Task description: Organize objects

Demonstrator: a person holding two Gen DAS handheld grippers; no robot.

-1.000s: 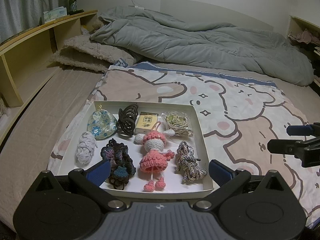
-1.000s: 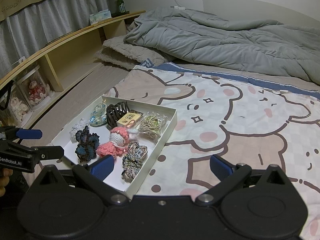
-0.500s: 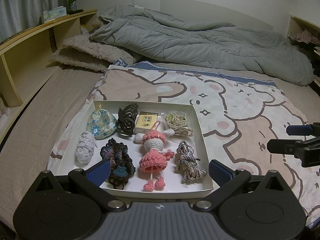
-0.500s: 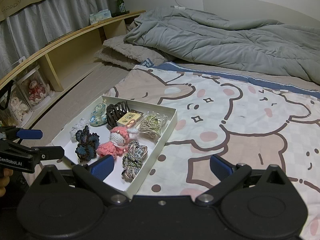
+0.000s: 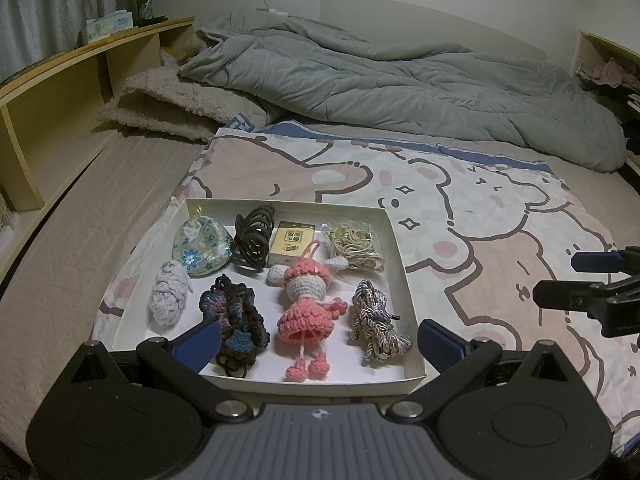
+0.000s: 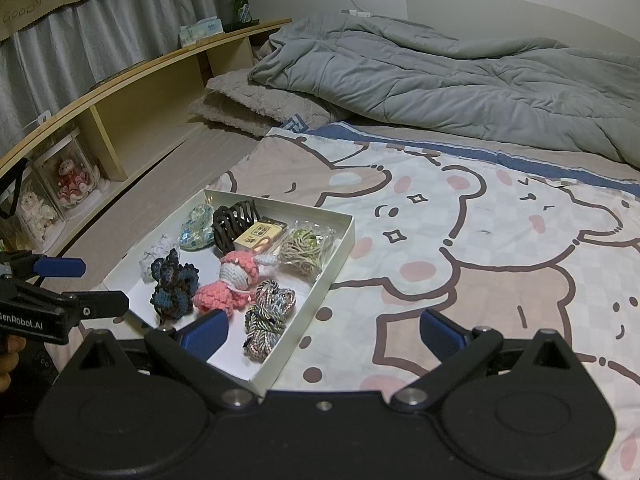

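From my left wrist view, my left tool gapes wide and empty over the white tray on the bed; pink doll, scrunchies and cords all lie inside.

From my right wrist view, my right tool is wide too, holding nothing. All gathered: sorted already, or awaiting unpacking.

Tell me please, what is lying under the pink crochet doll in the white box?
The pink crochet doll lies on the bare floor of the white box. Its loop reaches over the yellow packet, and its head hides part of a white knitted piece. Anything directly beneath it is covered.
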